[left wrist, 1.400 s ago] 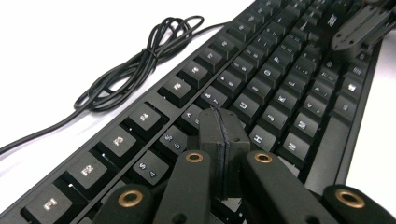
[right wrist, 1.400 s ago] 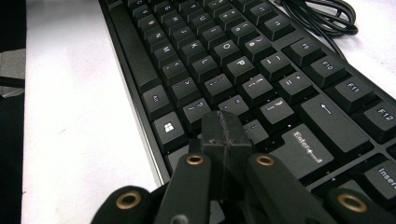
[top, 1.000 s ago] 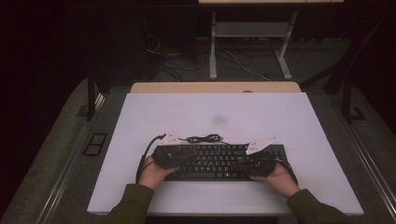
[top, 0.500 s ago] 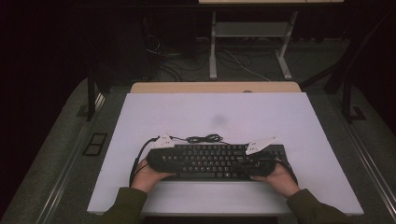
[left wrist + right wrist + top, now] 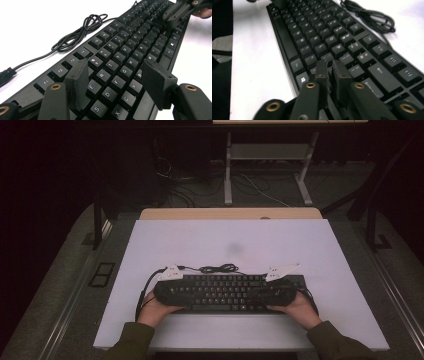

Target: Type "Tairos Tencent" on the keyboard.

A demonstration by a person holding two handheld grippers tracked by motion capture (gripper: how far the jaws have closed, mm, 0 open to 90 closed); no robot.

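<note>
A black keyboard (image 5: 227, 292) lies flat on the white worktop (image 5: 210, 245), near its front edge, with its coiled cable (image 5: 217, 268) just behind it. The left claw (image 5: 113, 82) hovers over the keyboard's left end, jaws spread wide above the letter keys and gripping nothing. The right claw (image 5: 330, 72) sits over the keyboard's right end, its jaws drawn nearly together with only a thin gap between them; whether they pinch a key cannot be told.
</note>
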